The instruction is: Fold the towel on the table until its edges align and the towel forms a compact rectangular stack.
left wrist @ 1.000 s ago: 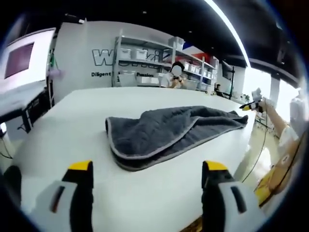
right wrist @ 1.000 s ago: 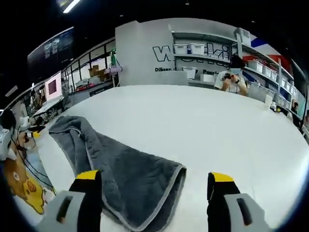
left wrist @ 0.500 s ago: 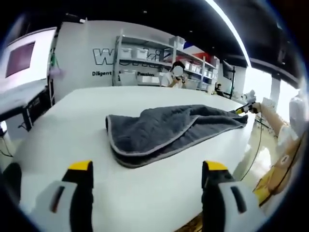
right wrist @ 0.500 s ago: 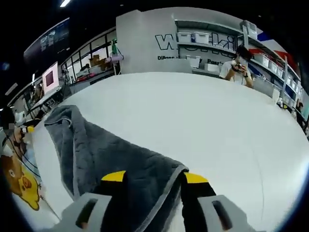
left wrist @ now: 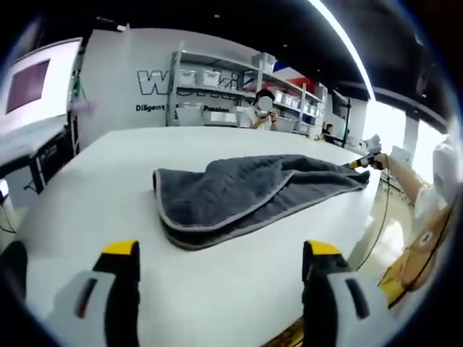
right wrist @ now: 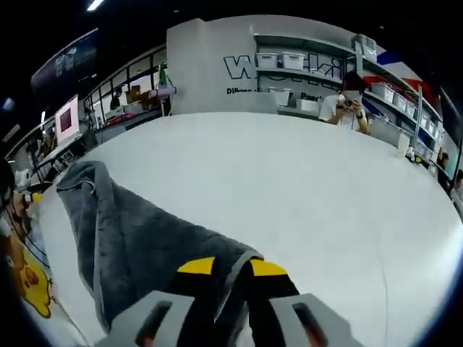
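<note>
Now clamps right gripper (right wrist: 230, 266) onto soft, floppy towel (right wrist: 137, 246) corner, leaves left gripper (left wrist: 221, 249) wide over bench (left wrist: 94, 195).

Quilted cloth towel (left wrist: 246, 191), matt table (left wrist: 108, 188)

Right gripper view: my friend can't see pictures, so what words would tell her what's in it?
The right tool has its yellow-tipped jaws pinched shut on the near corner of a gray towel. The towel lies rumpled along one side of a big white table. Far behind the table are shelves with white bins and a person.
</note>
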Action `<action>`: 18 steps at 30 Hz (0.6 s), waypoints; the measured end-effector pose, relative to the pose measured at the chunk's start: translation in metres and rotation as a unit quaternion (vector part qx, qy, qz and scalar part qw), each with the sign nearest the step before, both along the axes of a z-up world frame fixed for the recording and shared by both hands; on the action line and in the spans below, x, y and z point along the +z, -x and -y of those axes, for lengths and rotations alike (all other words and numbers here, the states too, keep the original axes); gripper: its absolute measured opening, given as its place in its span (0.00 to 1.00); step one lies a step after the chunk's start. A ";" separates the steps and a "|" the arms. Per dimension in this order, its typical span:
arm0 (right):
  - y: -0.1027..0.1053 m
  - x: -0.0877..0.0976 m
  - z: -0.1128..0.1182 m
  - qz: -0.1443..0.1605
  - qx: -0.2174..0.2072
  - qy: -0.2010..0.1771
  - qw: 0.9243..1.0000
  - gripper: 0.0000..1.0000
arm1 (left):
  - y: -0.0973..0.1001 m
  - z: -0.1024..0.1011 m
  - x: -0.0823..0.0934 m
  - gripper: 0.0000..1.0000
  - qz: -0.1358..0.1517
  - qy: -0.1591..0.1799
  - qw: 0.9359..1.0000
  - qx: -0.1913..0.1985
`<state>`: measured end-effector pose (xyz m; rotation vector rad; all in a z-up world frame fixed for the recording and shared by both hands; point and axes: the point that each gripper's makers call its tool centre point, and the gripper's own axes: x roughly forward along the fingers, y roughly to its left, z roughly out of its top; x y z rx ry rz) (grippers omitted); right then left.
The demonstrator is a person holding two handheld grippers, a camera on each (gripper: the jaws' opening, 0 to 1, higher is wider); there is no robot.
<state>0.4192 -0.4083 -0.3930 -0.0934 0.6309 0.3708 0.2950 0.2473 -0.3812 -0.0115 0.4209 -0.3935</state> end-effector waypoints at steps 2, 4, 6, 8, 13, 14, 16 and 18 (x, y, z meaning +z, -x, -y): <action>-0.002 0.000 0.001 0.003 -0.001 -0.001 1.000 0.08 | 0.000 0.001 0.000 0.98 -0.001 -0.001 1.000 -0.001; -0.004 0.002 0.002 0.010 -0.002 0.004 1.000 0.04 | 0.000 0.001 0.000 0.98 -0.001 -0.001 1.000 -0.001; -0.007 0.005 0.003 0.017 -0.003 0.005 1.000 0.03 | 0.000 0.000 0.000 0.98 -0.001 -0.001 1.000 0.000; -0.012 0.010 0.003 0.029 -0.005 0.010 1.000 0.03 | 0.000 0.001 0.001 0.98 0.000 0.000 1.000 0.000; -0.021 0.023 0.002 0.056 -0.007 0.028 0.998 0.03 | 0.002 0.000 0.001 0.98 0.000 -0.001 1.000 0.001; -0.023 0.027 0.003 0.064 -0.007 0.033 0.997 0.02 | 0.002 -0.001 0.001 0.98 0.000 0.000 1.000 0.001; -0.027 0.033 0.004 0.078 -0.011 0.047 0.996 0.02 | 0.002 -0.001 0.001 0.98 0.000 0.000 1.000 0.002; -0.032 0.040 0.007 0.092 -0.012 0.067 0.993 0.02 | 0.003 -0.002 0.001 0.98 0.000 0.000 1.000 0.003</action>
